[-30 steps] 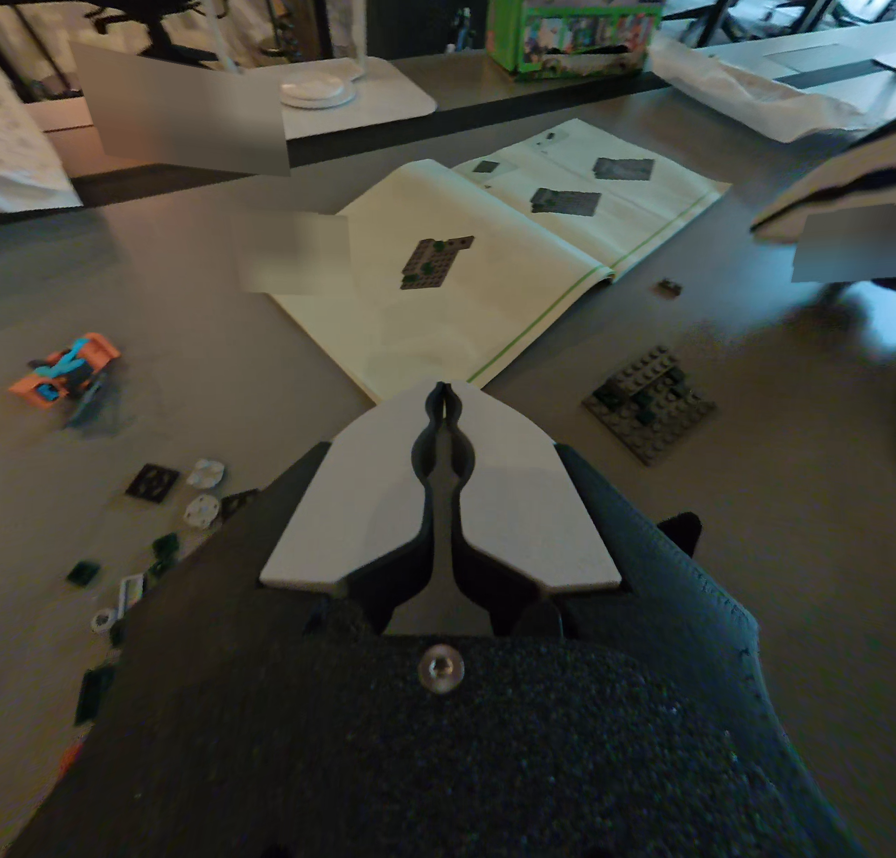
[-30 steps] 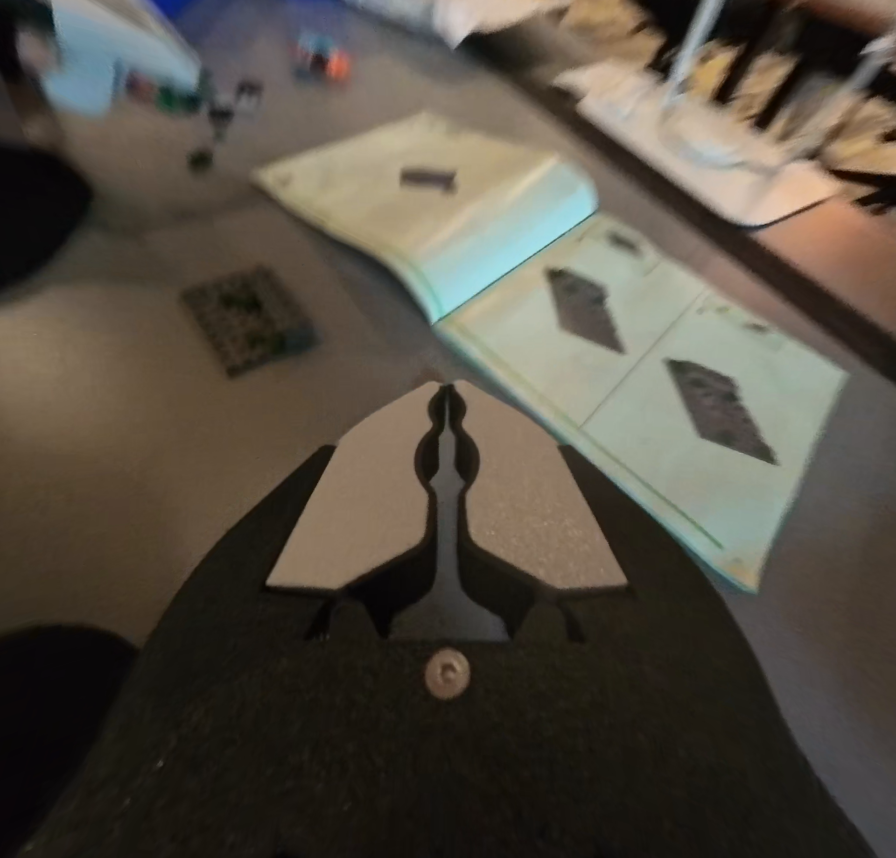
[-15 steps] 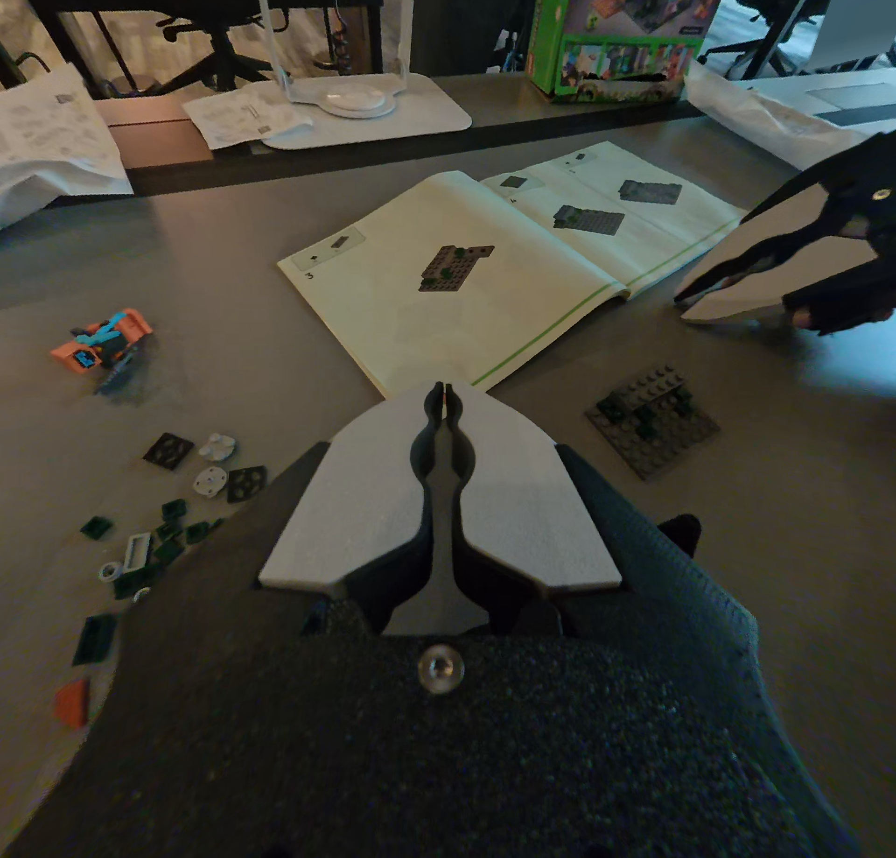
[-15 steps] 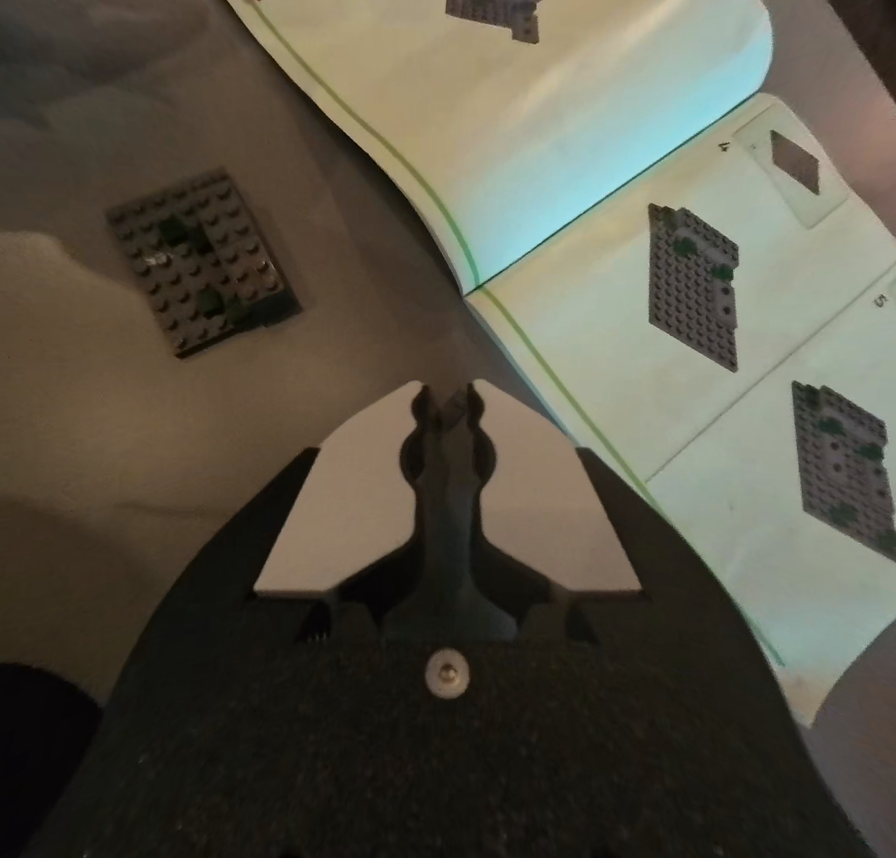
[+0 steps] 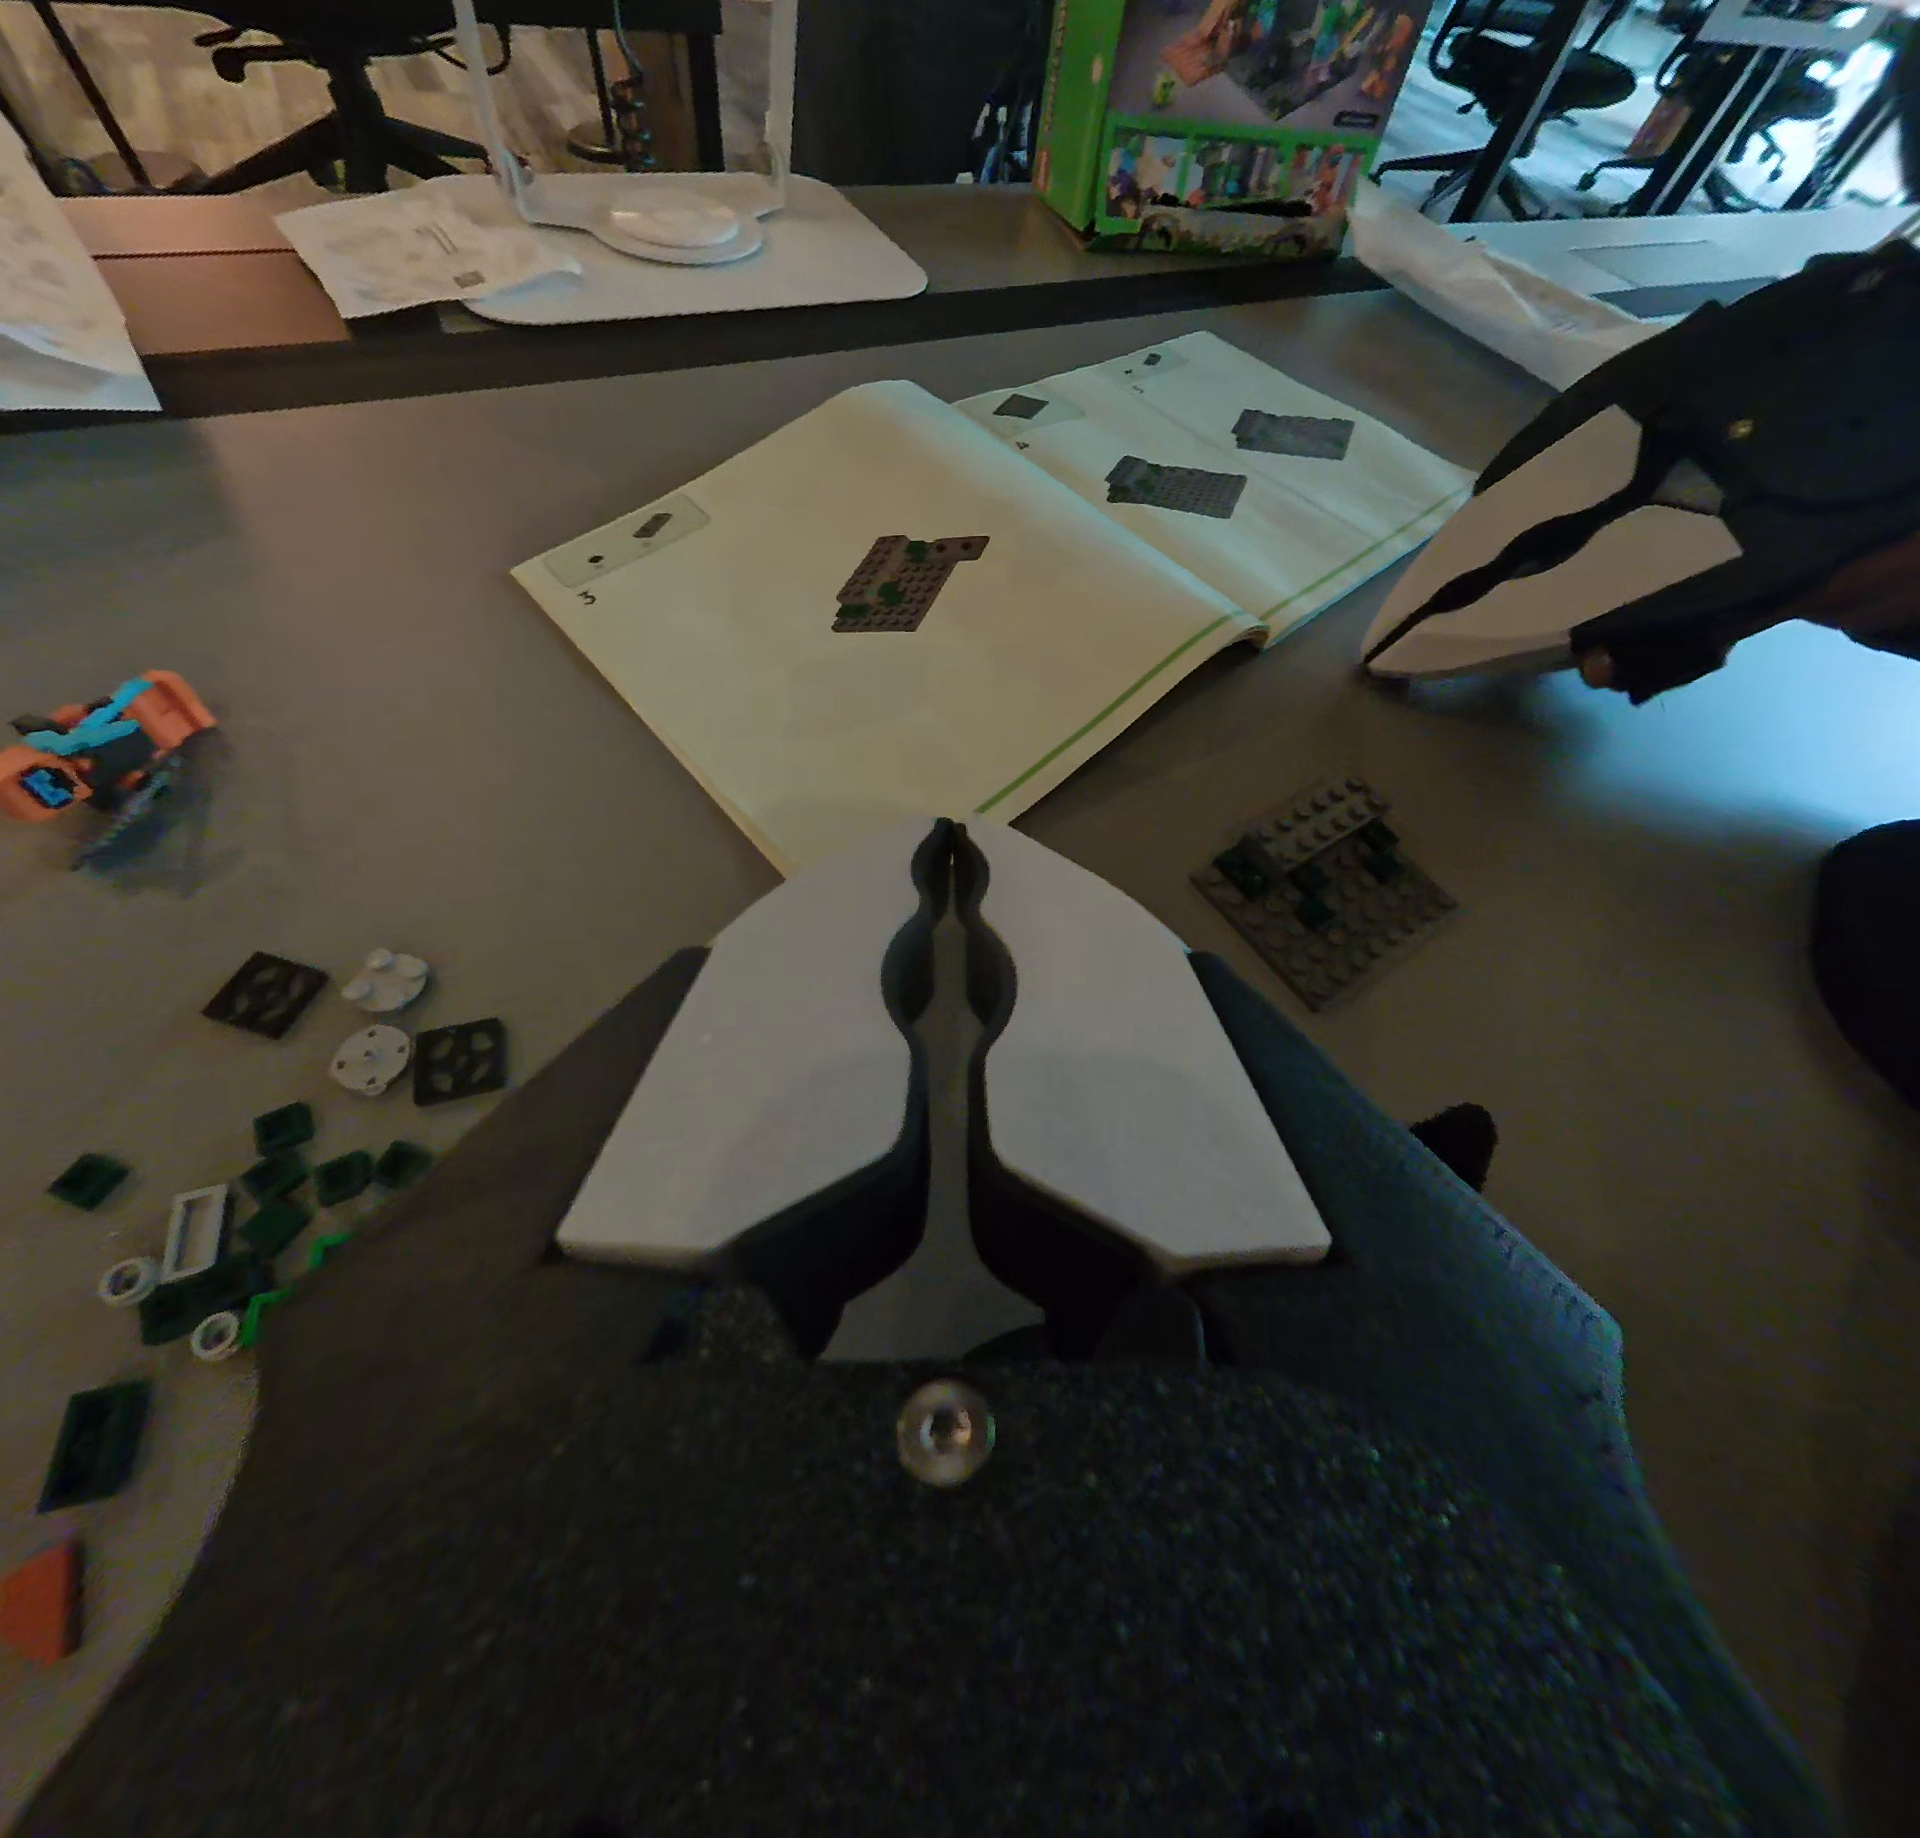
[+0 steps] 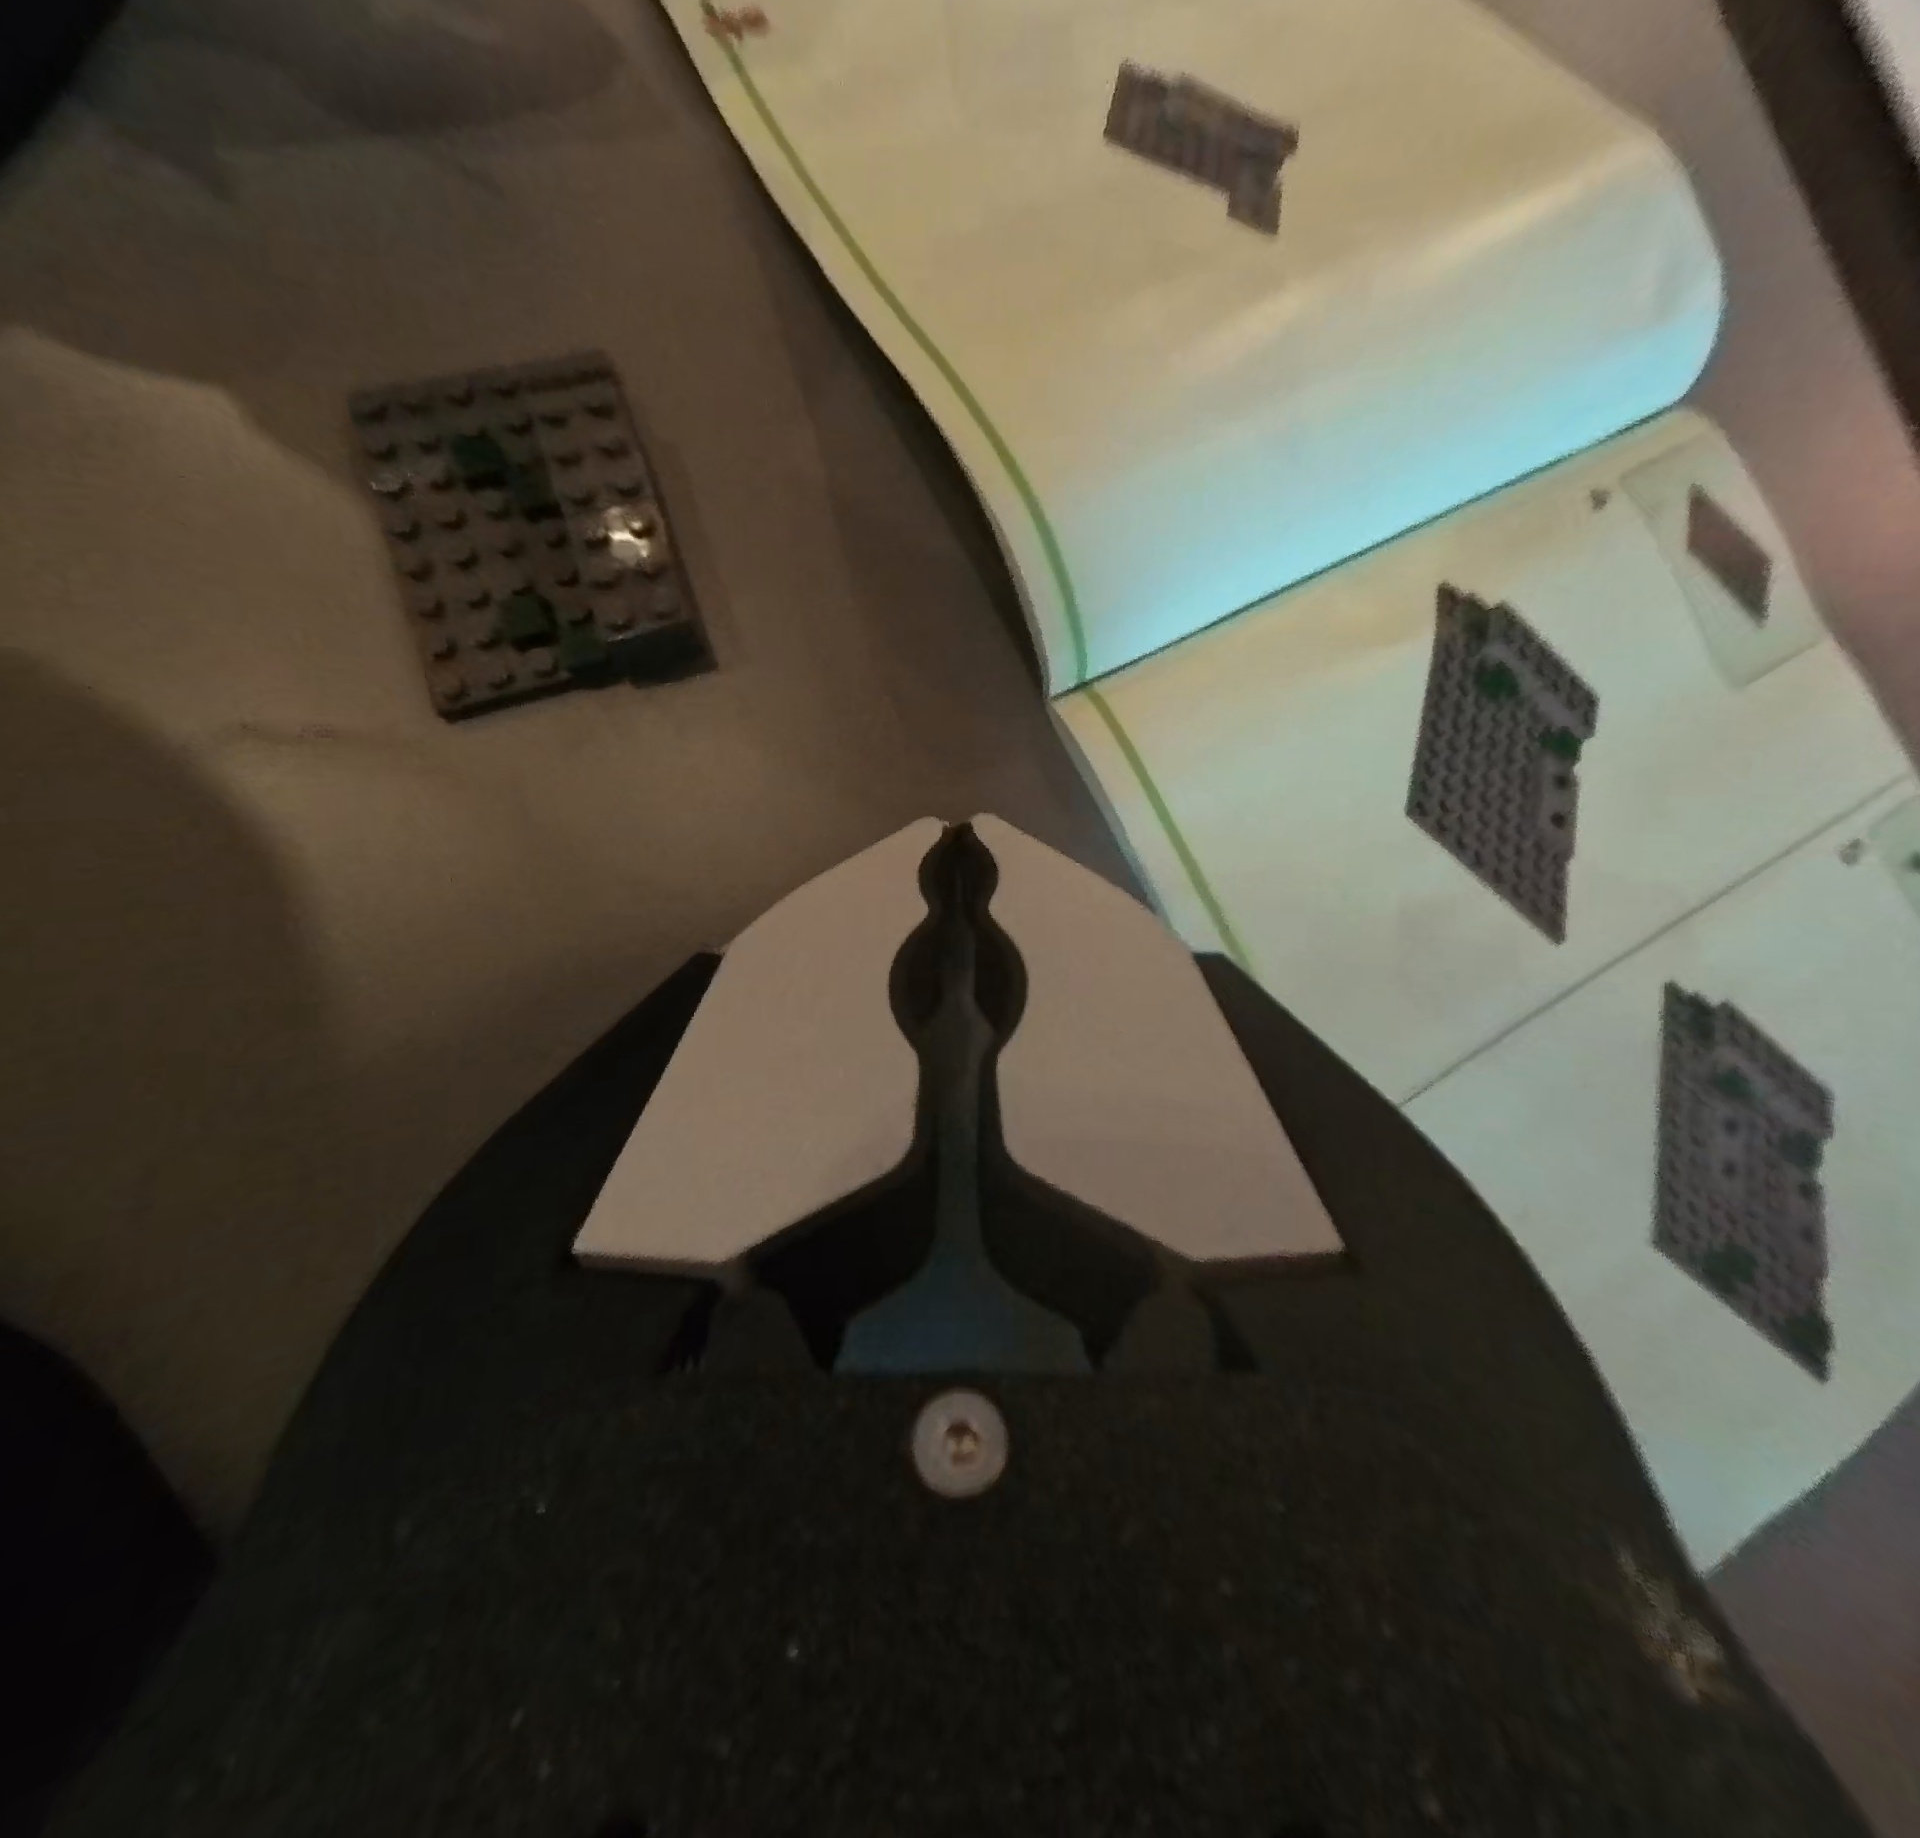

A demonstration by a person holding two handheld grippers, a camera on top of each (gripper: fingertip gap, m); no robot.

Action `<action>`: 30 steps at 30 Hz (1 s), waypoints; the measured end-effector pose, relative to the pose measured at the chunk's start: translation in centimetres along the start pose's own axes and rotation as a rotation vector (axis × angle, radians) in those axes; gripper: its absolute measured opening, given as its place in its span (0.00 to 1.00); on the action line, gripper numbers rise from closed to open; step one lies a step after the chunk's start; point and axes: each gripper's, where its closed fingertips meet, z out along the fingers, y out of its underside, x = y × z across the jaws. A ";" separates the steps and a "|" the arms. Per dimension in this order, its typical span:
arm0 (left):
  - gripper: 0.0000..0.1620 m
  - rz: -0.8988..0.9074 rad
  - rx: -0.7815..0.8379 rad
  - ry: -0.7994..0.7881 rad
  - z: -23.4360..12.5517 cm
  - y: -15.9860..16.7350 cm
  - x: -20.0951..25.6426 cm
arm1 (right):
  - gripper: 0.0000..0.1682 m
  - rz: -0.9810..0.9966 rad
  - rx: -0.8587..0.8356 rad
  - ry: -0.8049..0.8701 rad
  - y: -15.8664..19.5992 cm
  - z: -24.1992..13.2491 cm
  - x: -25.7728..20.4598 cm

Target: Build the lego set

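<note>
Early in the build: a grey base plate (image 5: 1325, 889) with a few dark green bits and a second plate on it lies on the table (image 5: 416, 562) beside the open instruction booklet (image 5: 935, 583); loose pieces (image 5: 270, 1165) wait at left. Left tongs (image 5: 951, 832) and right tongs (image 6: 958, 830) both pressed together, empty. Green set box (image 5: 1216, 95) and booklet carry print, not transcribed.

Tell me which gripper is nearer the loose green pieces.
Left. The left gripper hangs just right of the loose green pieces; the right gripper sits far across the table, beyond the booklet.
</note>
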 end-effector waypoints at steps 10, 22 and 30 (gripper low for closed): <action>0.00 0.004 -0.009 0.036 0.2 0.2 0.5 | 0.11 0.105 0.059 0.093 -0.1 -1.9 0.4; 0.00 0.009 -0.008 0.052 0.1 0.3 0.7 | 0.10 0.177 -0.048 0.087 1.7 -0.6 0.3; 0.00 0.000 -0.011 0.065 0.2 0.3 0.8 | 0.05 0.178 -0.076 0.026 1.7 -0.2 0.1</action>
